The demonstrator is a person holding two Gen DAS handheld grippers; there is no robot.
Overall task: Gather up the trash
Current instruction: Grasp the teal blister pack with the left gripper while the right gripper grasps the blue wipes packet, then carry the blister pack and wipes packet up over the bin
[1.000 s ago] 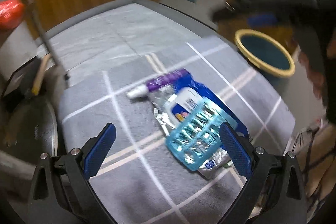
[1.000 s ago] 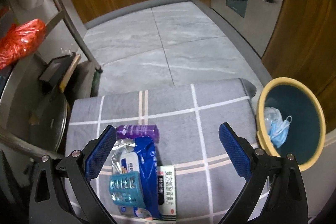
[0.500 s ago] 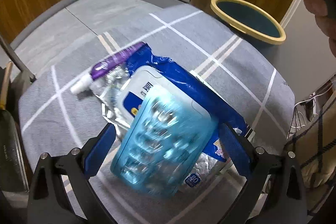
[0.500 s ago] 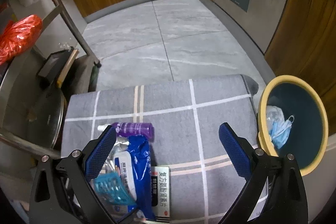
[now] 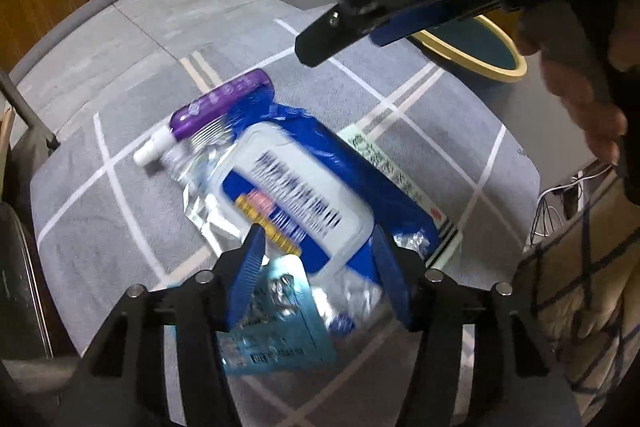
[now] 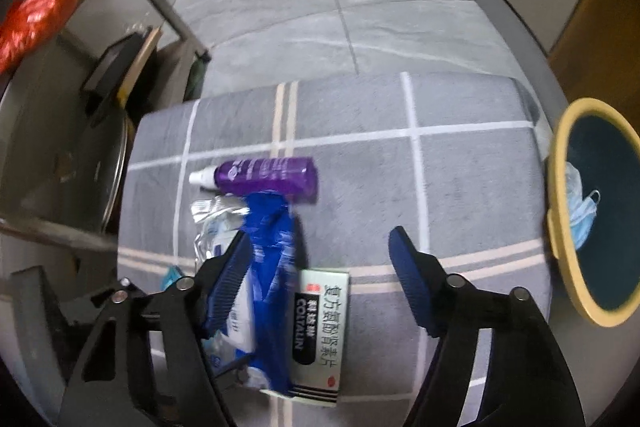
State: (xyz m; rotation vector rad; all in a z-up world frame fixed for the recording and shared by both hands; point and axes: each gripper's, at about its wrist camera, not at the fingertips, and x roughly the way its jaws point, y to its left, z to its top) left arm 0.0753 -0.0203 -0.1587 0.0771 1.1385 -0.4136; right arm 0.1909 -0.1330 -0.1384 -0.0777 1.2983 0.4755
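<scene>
A pile of trash lies on a grey checked mat: a purple spray bottle, a blue wet-wipes pack, a white medicine box and a teal blister pack. My left gripper is low over the pile with its jaws partly closed around the blister pack and the near end of the wipes pack; I cannot tell whether they press on them. My right gripper is open above the wipes pack and medicine box. The purple bottle lies beyond it.
A yellow-rimmed teal bin stands at the mat's right edge, holding a blue face mask; it also shows in the left wrist view. A metal rack with a pot lid and red bags stands on the left. Wooden cabinets surround the tiled floor.
My left gripper has dropped onto the pile and its jaws have narrowed around the blister pack. My right gripper has moved down and left over the wipes pack and medicine box.
</scene>
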